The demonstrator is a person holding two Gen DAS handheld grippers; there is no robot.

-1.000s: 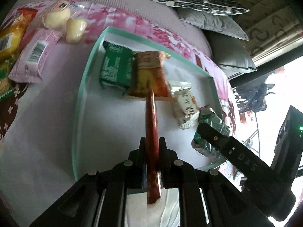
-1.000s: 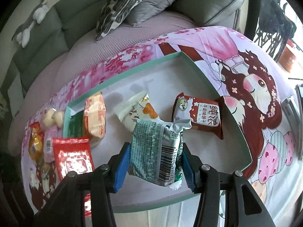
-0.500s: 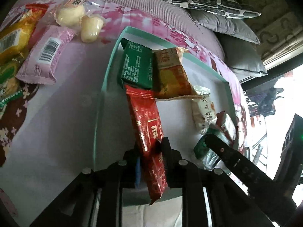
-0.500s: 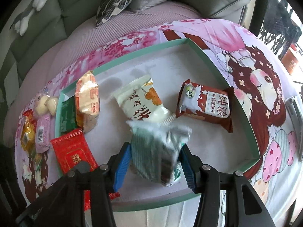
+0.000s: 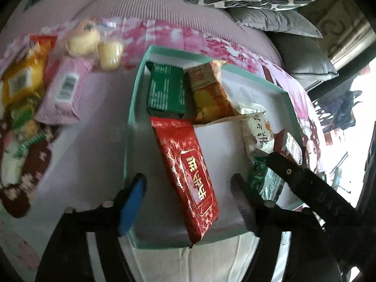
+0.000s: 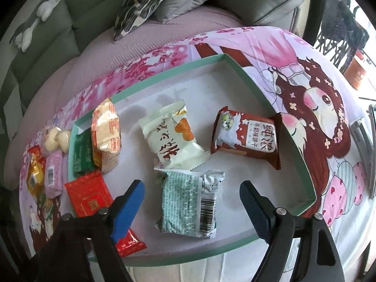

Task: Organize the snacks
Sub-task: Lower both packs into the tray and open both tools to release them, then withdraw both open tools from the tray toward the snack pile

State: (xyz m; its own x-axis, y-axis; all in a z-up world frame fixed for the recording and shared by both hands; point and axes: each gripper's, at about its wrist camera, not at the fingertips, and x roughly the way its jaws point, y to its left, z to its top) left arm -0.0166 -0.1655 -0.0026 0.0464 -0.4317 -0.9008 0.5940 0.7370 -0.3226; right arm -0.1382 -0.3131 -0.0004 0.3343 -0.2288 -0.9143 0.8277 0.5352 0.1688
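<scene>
A shallow teal-rimmed tray (image 5: 131, 127) (image 6: 244, 77) lies on a pink printed cloth. My left gripper (image 5: 188, 185) is open, its jaws spread around a long red packet (image 5: 188, 174) that lies flat in the tray. My right gripper (image 6: 191, 195) is open around a green-and-silver packet (image 6: 188, 202) that lies in the tray, also seen in the left wrist view (image 5: 265, 181). The tray also holds a dark green packet (image 5: 165, 91), an orange packet (image 5: 209, 91), a white packet (image 6: 174, 138) and a brown packet (image 6: 246, 136).
Outside the tray on the left lie a pink packet (image 5: 64, 91), pale round buns in clear wrap (image 5: 94, 44), and yellow and green packets (image 5: 21, 87). Grey and patterned cushions (image 6: 164, 2) sit behind. A metal object (image 6: 366, 145) lies at the right edge.
Both grippers have opened. The red packet left the left gripper and lies flat in the tray. The green-and-silver packet left the right gripper and lies in the tray.
</scene>
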